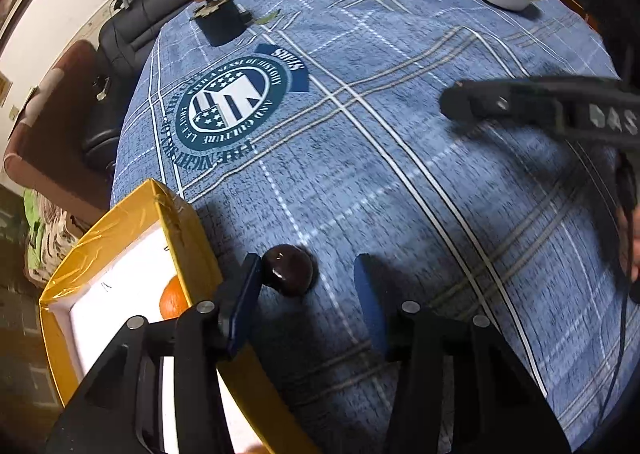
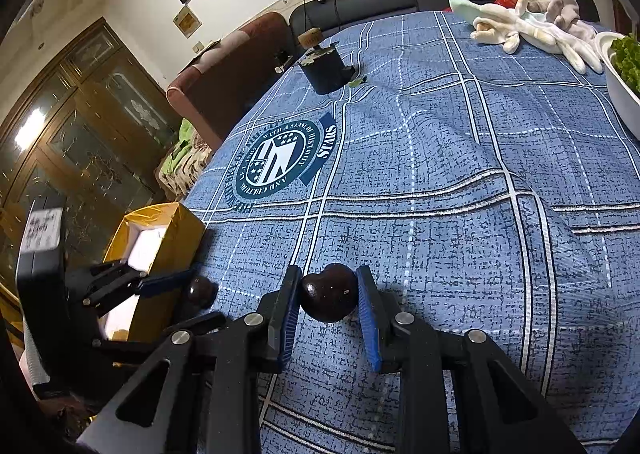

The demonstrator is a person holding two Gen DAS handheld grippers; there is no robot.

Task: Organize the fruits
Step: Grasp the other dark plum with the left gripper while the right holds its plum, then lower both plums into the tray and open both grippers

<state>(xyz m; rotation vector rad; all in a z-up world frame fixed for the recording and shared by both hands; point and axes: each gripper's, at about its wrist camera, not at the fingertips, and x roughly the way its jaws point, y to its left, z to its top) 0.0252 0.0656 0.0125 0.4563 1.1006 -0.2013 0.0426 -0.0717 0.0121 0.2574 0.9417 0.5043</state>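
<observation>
On the table (image 2: pixel 460 222), spread with a blue plaid cloth, the right gripper (image 2: pixel 329 300) has its fingers clamped on a dark cherry (image 2: pixel 329 297) that sits low against the cloth. Just to its left, the left gripper (image 1: pixel 308 278) holds its fingers wide apart around a second cherry (image 1: pixel 288 270), which touches the left finger only. Beside it stands a yellow box (image 1: pixel 188 230) holding an orange (image 1: pixel 173 300).
</observation>
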